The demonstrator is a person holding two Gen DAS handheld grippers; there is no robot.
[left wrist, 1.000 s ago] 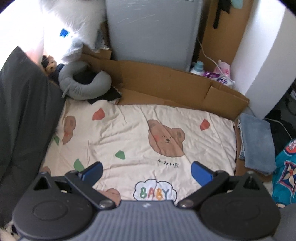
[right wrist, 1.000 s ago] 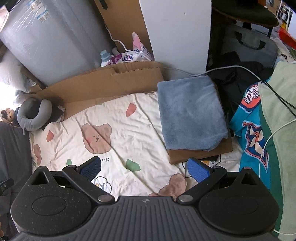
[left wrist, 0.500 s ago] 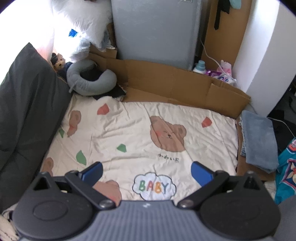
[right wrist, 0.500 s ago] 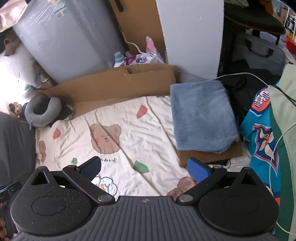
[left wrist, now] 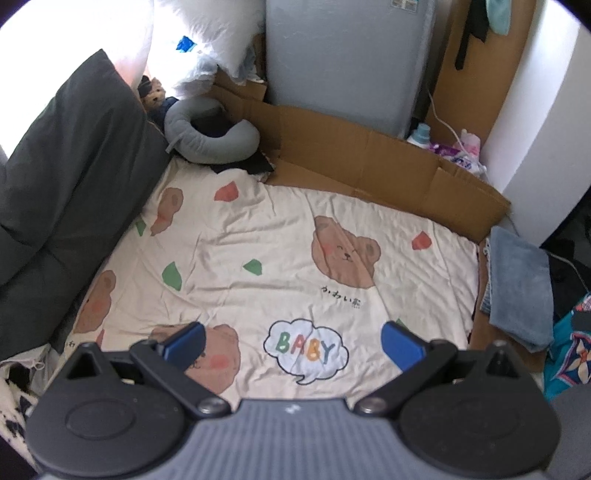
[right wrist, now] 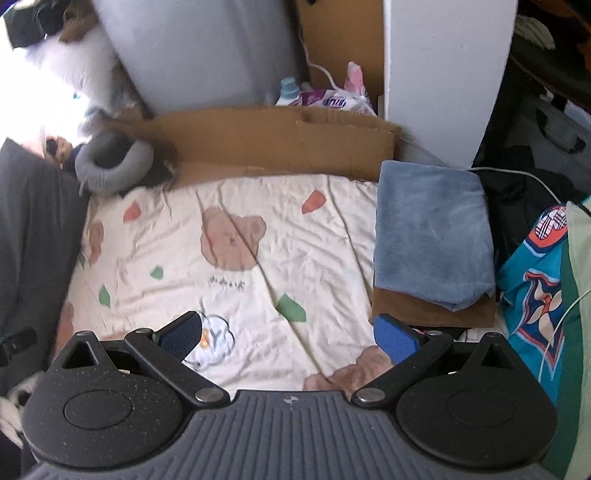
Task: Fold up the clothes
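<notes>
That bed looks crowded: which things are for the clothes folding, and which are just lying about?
For the job:
- folded blue cloth on the brown piece
- left gripper and right gripper, both open

Lying about:
- bear-print sheet
- grey neck pillow
- cardboard
- detergent bottle

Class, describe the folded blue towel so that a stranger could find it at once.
Find the cream bear-print sheet. At its right edge lies the folded blue towel on a brown board; it alone is plain, fluffy blue.

Probably bedroom: bear-print bedsheet (left wrist: pixel 280 258), pillow (left wrist: pixel 207 33)
</notes>
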